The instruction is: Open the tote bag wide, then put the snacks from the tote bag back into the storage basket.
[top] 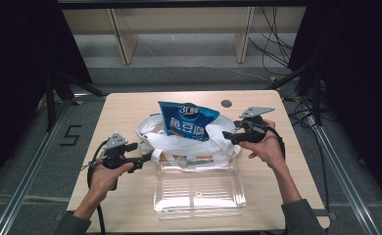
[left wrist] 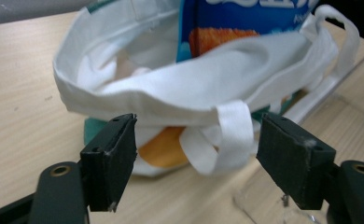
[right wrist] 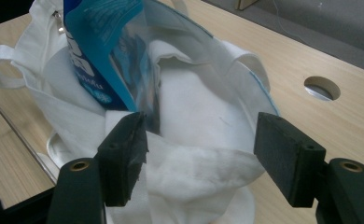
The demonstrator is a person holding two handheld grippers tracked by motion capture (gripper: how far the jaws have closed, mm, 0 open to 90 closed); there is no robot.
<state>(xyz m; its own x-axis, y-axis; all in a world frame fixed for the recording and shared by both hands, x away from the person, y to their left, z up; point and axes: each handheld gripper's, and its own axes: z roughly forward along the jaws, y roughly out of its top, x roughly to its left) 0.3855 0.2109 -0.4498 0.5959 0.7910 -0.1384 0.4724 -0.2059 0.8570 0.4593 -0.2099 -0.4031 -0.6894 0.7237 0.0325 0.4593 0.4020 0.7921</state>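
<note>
A white cloth tote bag (top: pixel 189 142) lies slumped on the middle of the wooden table, with a blue snack packet (top: pixel 188 120) standing half inside its mouth. My left gripper (top: pixel 147 157) is at the bag's left side, open, its jaws spread on either side of a white handle loop (left wrist: pixel 229 135). My right gripper (top: pixel 226 136) is at the bag's right side, open too, with the bag's crumpled rim (right wrist: pixel 194 163) between its jaws. The packet (right wrist: pixel 105 56) leans against the bag's inner wall. Green and orange print (left wrist: pixel 164 149) shows under the bag.
A clear plastic box (top: pixel 199 188) sits in front of the bag, near the table's front edge; its corner (left wrist: pixel 264 200) lies by my left gripper. A round cable hole (top: pixel 226 103) (right wrist: pixel 322 87) is in the table behind the bag. Dark curtains flank the table.
</note>
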